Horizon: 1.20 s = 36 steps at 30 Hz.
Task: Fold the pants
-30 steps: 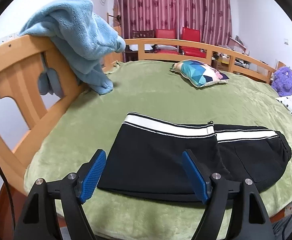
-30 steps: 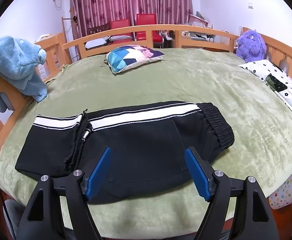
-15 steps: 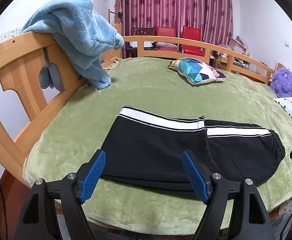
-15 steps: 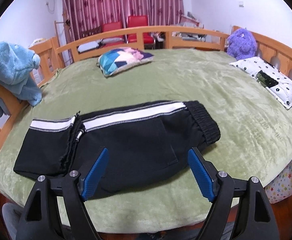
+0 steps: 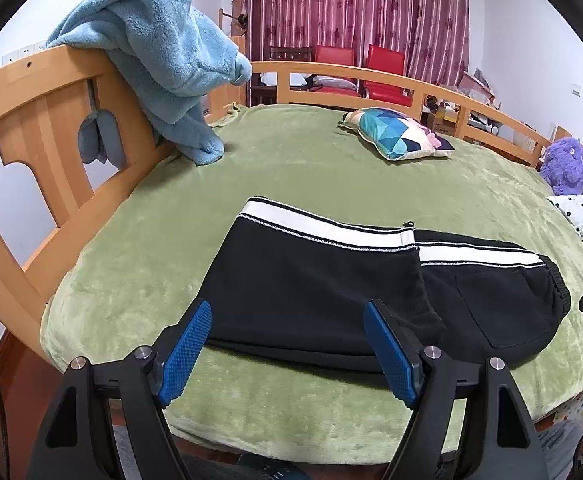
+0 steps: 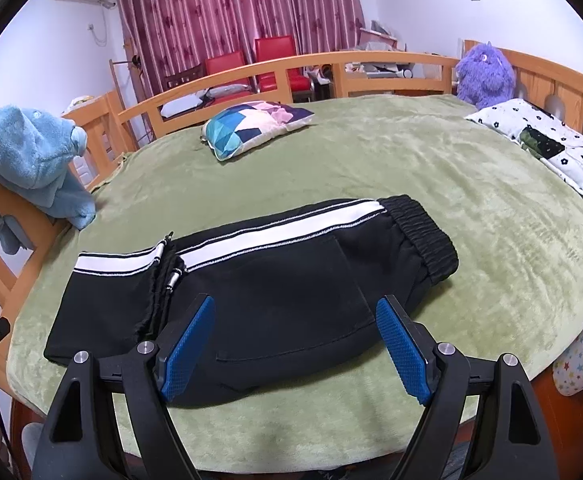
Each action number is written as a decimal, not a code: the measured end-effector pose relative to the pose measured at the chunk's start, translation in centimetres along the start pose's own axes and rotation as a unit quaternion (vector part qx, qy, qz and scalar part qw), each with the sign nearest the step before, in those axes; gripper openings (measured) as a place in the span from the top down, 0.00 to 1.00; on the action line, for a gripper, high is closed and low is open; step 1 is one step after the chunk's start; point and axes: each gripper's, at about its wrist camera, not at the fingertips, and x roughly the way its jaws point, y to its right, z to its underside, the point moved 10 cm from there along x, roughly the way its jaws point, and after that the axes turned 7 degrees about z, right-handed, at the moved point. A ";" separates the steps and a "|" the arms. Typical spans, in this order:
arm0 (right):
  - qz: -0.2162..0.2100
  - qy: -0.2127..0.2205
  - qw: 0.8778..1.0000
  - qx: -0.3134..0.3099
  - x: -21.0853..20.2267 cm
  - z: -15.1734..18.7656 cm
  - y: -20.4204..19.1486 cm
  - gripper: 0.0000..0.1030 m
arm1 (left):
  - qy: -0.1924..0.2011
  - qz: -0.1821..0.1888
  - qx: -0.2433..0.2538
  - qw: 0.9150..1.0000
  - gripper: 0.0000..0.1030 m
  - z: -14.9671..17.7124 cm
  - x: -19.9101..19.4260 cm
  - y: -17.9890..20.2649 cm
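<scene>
My left gripper hangs with fingers spread and empty; my right gripper likewise. The pants lie folded on the bed, lower middle of both frames. I judge the top layer could slide if a finger catches its loose edge.

Wooden-railed bed, maroon curtains

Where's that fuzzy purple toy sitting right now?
The purple plush toy sits at the far right corner of the bed against the wooden rail, just behind the flowered white pillow; in the left wrist view it shows at the right edge.
</scene>
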 end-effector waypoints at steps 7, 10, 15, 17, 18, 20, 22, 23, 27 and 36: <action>0.002 -0.014 1.000 -0.012 1.1 0.8 -0.3 0.21 | -0.039 -0.002 -0.028 0.999 0.25 1.7 3.7 -4.5; 0.002 -0.019 1.000 -0.011 2.1 1.1 -0.6 0.21 | -0.060 -0.020 -0.035 0.997 0.25 2.7 5.6 -6.8; 0.009 -0.035 0.999 -0.040 4.4 1.6 -2.1 0.21 | -0.080 -0.041 -0.016 0.996 0.25 3.2 7.5 -9.0; 0.013 -0.039 0.998 -0.051 5.1 1.7 -2.7 0.21 | -0.079 -0.054 -0.007 0.995 0.25 2.7 7.6 -9.6; 0.014 -0.044 0.997 -0.059 5.6 1.8 -3.0 0.21 | -0.078 -0.062 -0.001 0.995 0.25 2.4 7.6 -9.8; 0.011 -0.048 0.997 -0.065 6.2 1.8 -3.4 0.21 | -0.074 -0.069 0.018 0.995 0.25 1.8 7.4 -9.7; 0.009 -0.048 0.997 -0.067 6.9 1.9 -3.9 0.21 | -0.071 -0.073 0.021 0.995 0.25 1.5 7.3 -9.9; 0.007 -0.047 0.997 -0.067 7.2 1.9 -4.1 0.21 | -0.069 -0.070 0.009 0.995 0.25 1.5 7.3 -10.0; 0.003 -0.051 0.997 -0.065 8.4 2.4 -4.7 0.21 | -0.072 -0.037 -0.037 0.996 0.25 2.5 8.0 -10.4; -0.022 -0.079 0.995 -0.056 10.0 3.4 -5.7 0.21 | -0.092 0.006 -0.051 0.994 0.25 4.3 10.0 -11.9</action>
